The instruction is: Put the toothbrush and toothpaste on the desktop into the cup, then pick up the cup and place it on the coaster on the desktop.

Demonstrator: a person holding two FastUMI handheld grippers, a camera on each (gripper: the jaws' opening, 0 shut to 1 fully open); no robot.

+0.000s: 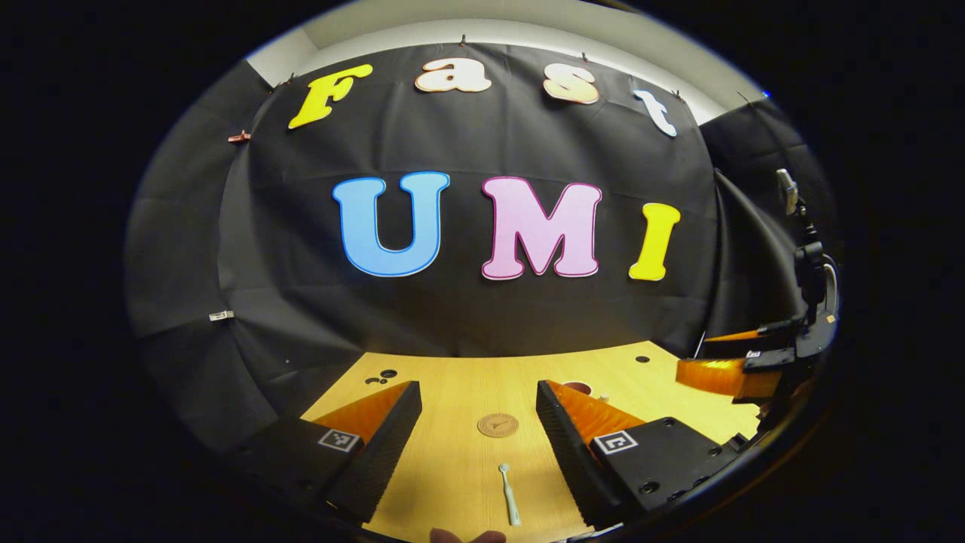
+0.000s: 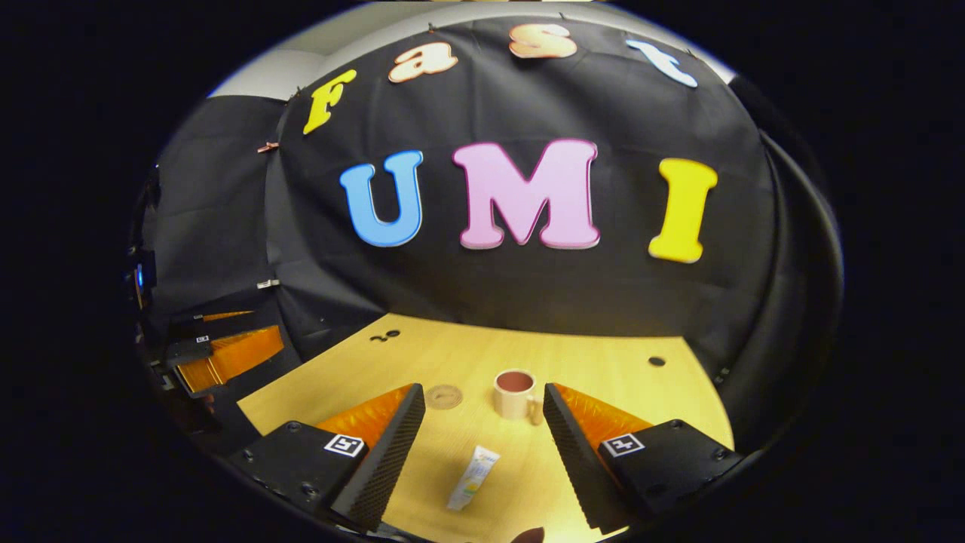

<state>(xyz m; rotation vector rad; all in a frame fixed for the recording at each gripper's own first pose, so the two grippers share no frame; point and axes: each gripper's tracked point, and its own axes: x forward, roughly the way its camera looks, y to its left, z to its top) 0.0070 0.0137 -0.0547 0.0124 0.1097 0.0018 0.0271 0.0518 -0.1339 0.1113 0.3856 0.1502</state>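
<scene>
While held above the near edge of the wooden desktop (image 1: 467, 467), left gripper (image 1: 479, 441) with fingers wide apart and nothing between them. Below the gap, lying flat on the wood: pale toothbrush (image 1: 510, 494), head pointing away, handle toward the camera. Farther along the same line, round brown coaster (image 1: 497, 424), apart from the brush. Behind the right finger, partly hidden, rim of the cup (image 1: 579, 387). At the far right of the left gripper view, the other tool hanging over the table edge.

Right gripper (image 2: 482, 445) likewise spread open, empty, raised over the desktop. Between its fingers, near the camera: toothpaste (image 2: 473, 477) tube lying flat, slightly slanted, cap end nearer. Beyond it, beige cup standing upright, dark red inside, handle turned toward the right finger, just beside that finger's tip in the picture. Left of the cup, a little apart, the coaster. At the far left of the right gripper view, the left tool seen from the side.
</scene>
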